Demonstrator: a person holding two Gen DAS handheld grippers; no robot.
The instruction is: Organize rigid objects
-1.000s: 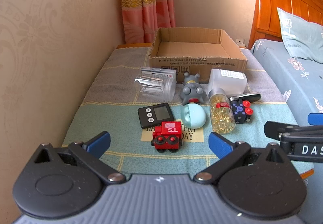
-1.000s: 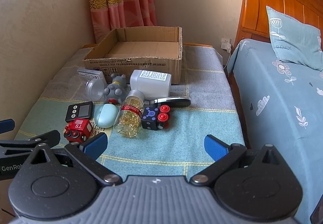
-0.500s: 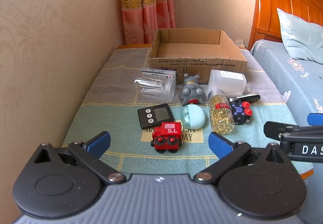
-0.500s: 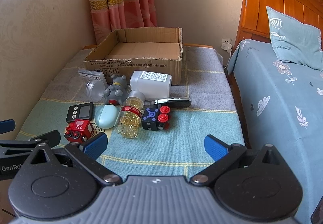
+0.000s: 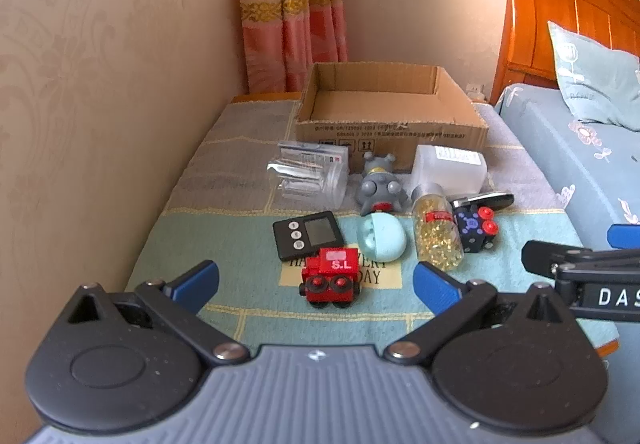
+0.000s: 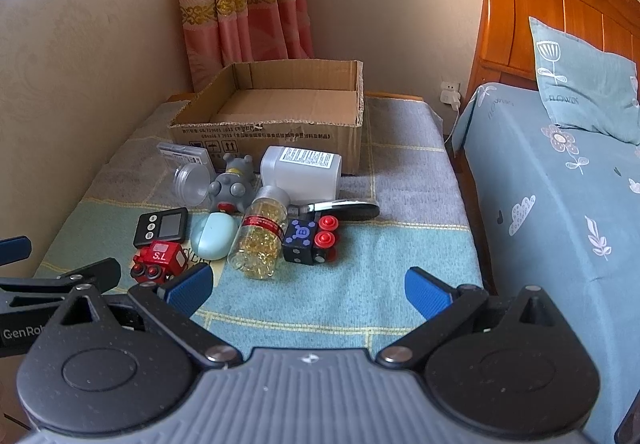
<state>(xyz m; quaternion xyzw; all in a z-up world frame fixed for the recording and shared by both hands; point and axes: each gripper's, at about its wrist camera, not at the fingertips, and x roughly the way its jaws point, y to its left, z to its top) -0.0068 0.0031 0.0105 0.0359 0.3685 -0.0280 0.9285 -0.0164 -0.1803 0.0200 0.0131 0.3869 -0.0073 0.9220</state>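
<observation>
The left gripper (image 5: 316,280) hangs low over the cloth-covered table (image 5: 224,244) with its blue fingers (image 5: 196,278) spread wide and holding nothing. The red toy train (image 5: 331,276), marked "S.L", sits on the cloth just ahead of the gap between them, touching neither. Behind it lie a black timer (image 5: 308,235) and a pale blue egg-shaped case (image 5: 382,242), then a capsule bottle (image 5: 438,238) on its side and a dark cube with red knobs (image 5: 476,228). Farther back stands the open cardboard box (image 5: 390,131); its printed line is too small to read. The right gripper (image 6: 307,290) is likewise spread and holds nothing, with bare cloth ahead of it and the capsule bottle just beyond its left finger. The letters "DAS" and "GenRob" on the grippers are cut off at the frame edges.
</observation>
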